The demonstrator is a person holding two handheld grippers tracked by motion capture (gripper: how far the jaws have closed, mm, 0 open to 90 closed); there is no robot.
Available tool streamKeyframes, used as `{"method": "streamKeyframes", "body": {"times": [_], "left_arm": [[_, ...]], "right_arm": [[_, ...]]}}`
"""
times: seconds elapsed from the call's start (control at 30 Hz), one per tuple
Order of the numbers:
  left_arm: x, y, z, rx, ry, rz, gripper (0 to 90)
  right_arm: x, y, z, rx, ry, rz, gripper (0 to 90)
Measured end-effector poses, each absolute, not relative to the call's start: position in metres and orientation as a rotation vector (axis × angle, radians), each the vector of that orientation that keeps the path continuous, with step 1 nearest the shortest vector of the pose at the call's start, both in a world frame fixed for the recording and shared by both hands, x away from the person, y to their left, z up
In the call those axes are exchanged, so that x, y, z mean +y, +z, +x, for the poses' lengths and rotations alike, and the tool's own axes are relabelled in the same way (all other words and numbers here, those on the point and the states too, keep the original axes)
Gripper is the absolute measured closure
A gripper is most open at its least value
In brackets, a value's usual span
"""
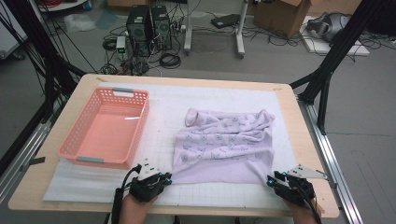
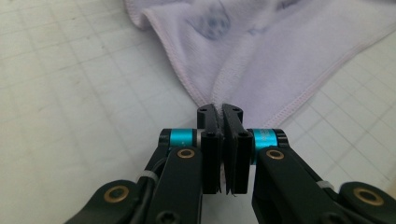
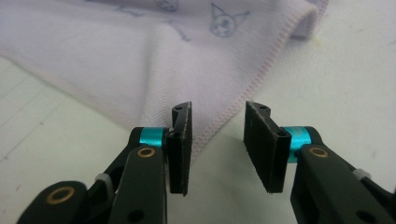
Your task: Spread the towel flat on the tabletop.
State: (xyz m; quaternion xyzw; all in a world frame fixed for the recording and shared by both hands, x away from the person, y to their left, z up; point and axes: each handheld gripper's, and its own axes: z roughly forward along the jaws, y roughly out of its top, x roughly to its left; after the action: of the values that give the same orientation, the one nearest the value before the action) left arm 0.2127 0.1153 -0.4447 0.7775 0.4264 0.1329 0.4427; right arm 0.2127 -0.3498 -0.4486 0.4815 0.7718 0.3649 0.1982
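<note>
We see the pink basket (image 1: 105,128) standing on the left part of the counter (image 1: 289,116), its walls the one tall obstacle, with a bare strip of white mat (image 1: 163,126) between it and the crumpled lilac towel (image 1: 224,142). Behind the towel the mat lies bare to the far edge. Along the near edge we find open mat between the left gripper (image 1: 167,177) and the right gripper (image 1: 270,179).

A pink basket (image 1: 106,128) sits on the white mat (image 1: 163,121).
</note>
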Motion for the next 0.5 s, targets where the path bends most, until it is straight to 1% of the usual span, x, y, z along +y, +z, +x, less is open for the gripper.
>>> {"method": "streamKeyframes", "body": {"times": [0.13, 0.17, 0.2, 0.27, 0.3, 0.37, 0.5], "left_arm": [[0.125, -0.441, 0.203, 1.039, 0.31, 1.915, 86.0], [0.126, -0.442, 0.202, 1.04, 0.308, 1.913, 86.0], [0.127, -0.444, 0.201, 1.036, 0.301, 1.913, 86.0], [0.127, -0.448, 0.201, 1.042, 0.29, 1.905, 85.9], [0.127, -0.449, 0.201, 1.042, 0.286, 1.904, 85.8], [0.127, -0.45, 0.2, 1.034, 0.282, 1.903, 85.8], [0.127, -0.452, 0.191, 1.01, 0.274, 1.907, 85.8]], "right_arm": [[-0.345, -0.445, 0.208, 2.212, 1.076, 1.301, 61.1], [-0.342, -0.446, 0.208, 2.227, 1.072, 1.294, 63.1], [-0.342, -0.446, 0.208, 2.227, 1.072, 1.294, 63.1], [-0.336, -0.447, 0.208, 2.253, 1.015, 1.255, 70.4], [-0.335, -0.445, 0.207, 2.273, 1.012, 1.255, 83.5], [-0.336, -0.444, 0.204, 2.286, 0.986, 1.236, 86.1], [-0.345, -0.441, 0.194, 2.301, 0.967, 1.237, 86.5]]}}
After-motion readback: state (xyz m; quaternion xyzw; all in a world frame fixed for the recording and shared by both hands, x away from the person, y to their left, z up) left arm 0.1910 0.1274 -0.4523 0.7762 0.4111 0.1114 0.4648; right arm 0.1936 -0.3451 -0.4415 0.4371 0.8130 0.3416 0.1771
